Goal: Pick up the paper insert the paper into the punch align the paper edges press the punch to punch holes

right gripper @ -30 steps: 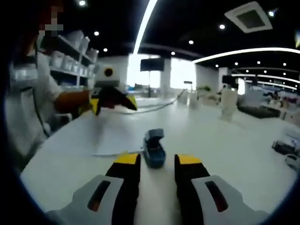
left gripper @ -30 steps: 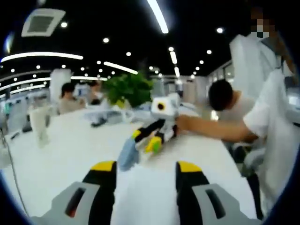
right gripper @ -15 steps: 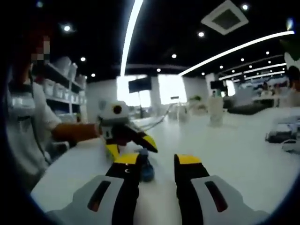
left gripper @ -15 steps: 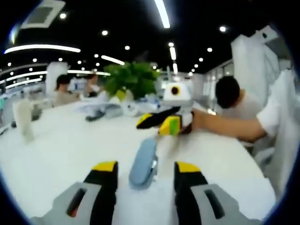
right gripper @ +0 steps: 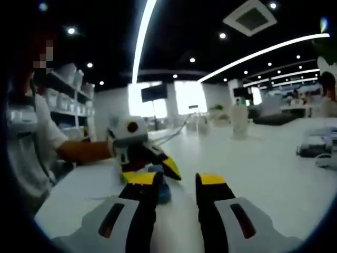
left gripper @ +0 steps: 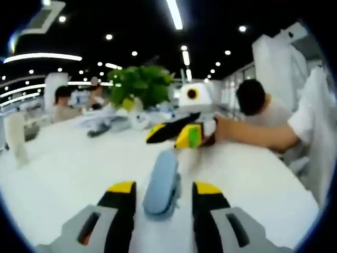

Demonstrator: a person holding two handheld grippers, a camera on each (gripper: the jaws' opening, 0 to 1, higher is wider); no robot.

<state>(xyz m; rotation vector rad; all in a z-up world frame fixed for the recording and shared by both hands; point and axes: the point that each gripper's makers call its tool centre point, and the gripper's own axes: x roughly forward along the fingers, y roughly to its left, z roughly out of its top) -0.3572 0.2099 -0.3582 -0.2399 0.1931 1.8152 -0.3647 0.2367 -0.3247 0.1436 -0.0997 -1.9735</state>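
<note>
A blue hole punch [left gripper: 162, 180] lies on the white table, its near end between the yellow tips of my open left gripper [left gripper: 164, 188]. Past the punch's far end, my right gripper [left gripper: 176, 134] comes in from the right, held by a person's hand. In the right gripper view, my right gripper [right gripper: 176, 179] stands open low over the table. The punch [right gripper: 163, 191] peeks out beside its left jaw. The left gripper [right gripper: 139, 153] hovers just behind the punch. A faint sheet edge of paper [right gripper: 100, 199] shows at the left; the rest blends with the table.
A person in white [left gripper: 310, 132] stands at the table's right edge. Others sit further back near a green plant [left gripper: 139, 87]. Small items [left gripper: 100, 129] and a white cup [left gripper: 16, 139] sit on the far left. A cable [right gripper: 176, 132] and bottles [right gripper: 239, 118] lie across the table.
My left gripper has crept forward, so the punch now sits between its tips. In the right gripper view the left gripper has come slightly lower and closer over the punch.
</note>
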